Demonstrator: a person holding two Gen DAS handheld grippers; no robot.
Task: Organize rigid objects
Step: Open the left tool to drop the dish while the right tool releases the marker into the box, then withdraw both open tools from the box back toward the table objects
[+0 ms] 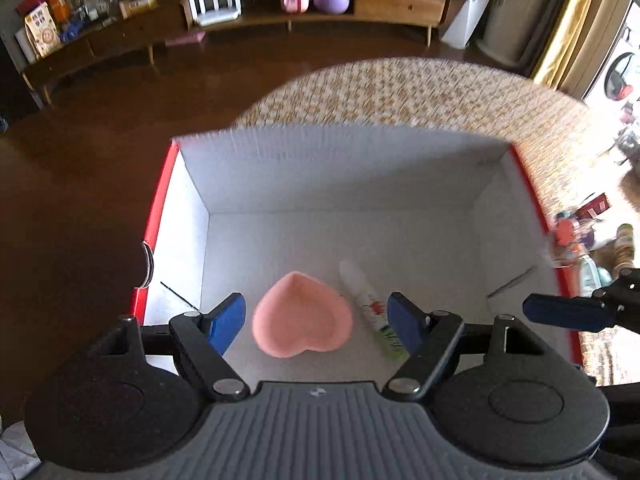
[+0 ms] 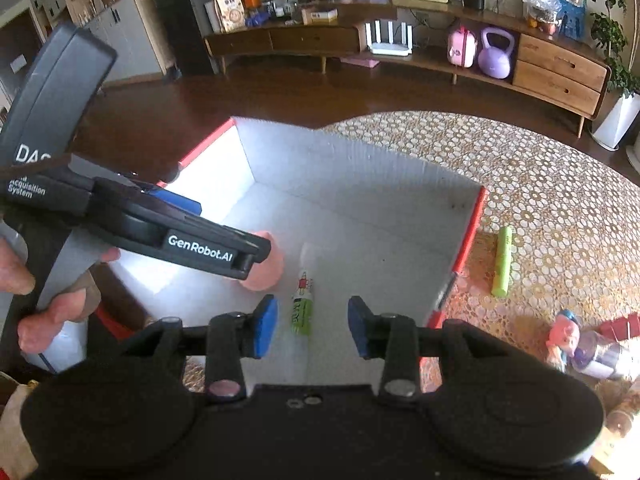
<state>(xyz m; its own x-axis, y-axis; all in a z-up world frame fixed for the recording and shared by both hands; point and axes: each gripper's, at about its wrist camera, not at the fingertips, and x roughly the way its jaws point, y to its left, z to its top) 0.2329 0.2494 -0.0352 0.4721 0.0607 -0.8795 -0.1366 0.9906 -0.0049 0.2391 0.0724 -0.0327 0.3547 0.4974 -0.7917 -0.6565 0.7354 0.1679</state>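
A white box with red edges (image 1: 400,168) (image 2: 360,184) stands on the patterned table. On its floor lie a pink heart-shaped dish (image 1: 302,316) (image 2: 266,276) and a white tube with green print (image 1: 372,308) (image 2: 303,302). My left gripper (image 1: 316,318) is open and empty above the box, its jaws either side of the heart dish. My right gripper (image 2: 312,326) is open and empty above the box's near edge, over the tube. The left gripper's body (image 2: 160,232) crosses the right wrist view.
A green cylinder (image 2: 502,261) lies on the table (image 2: 540,184) right of the box. A small doll (image 2: 562,338) and a silvery bottle (image 2: 604,356) lie farther right. A wooden sideboard (image 2: 400,40) stands across the floor.
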